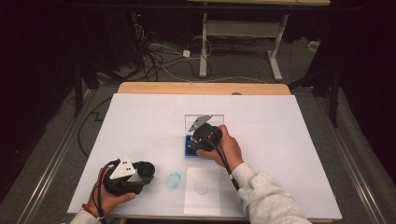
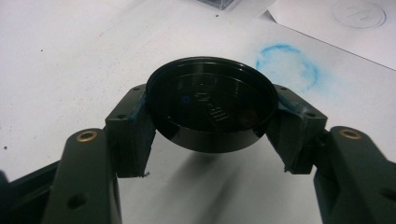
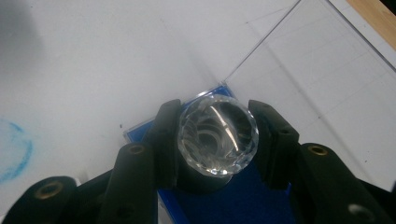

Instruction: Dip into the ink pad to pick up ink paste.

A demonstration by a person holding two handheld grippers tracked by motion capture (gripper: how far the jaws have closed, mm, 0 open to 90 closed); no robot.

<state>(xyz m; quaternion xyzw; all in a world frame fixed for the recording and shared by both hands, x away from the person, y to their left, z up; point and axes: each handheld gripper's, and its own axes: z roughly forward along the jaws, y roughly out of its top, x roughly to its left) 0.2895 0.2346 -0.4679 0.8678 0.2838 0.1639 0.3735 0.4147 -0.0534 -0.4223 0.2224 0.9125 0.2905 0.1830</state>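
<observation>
The left gripper (image 2: pixel 209 140) pinches a black lid (image 2: pixel 211 103) between its jaws, above the surface (image 2: pixel 70 60). The right gripper (image 3: pixel 215 140) clamps a faceted stamp (image 3: pixel 218 134) over the blue pad (image 3: pixel 233 200).

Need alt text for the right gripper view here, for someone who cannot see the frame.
The right hand-held gripper is shut on a clear faceted knob atop a dark round stamp, pressed onto a blue ink pad in a clear case. The white table sheet lies around it, with a blue ring mark at left.

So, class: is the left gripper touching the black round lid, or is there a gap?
Touching. In the left gripper view, the left gripper has both pads pressed against opposite sides of the black round lid, holding it above the white sheet.
</observation>
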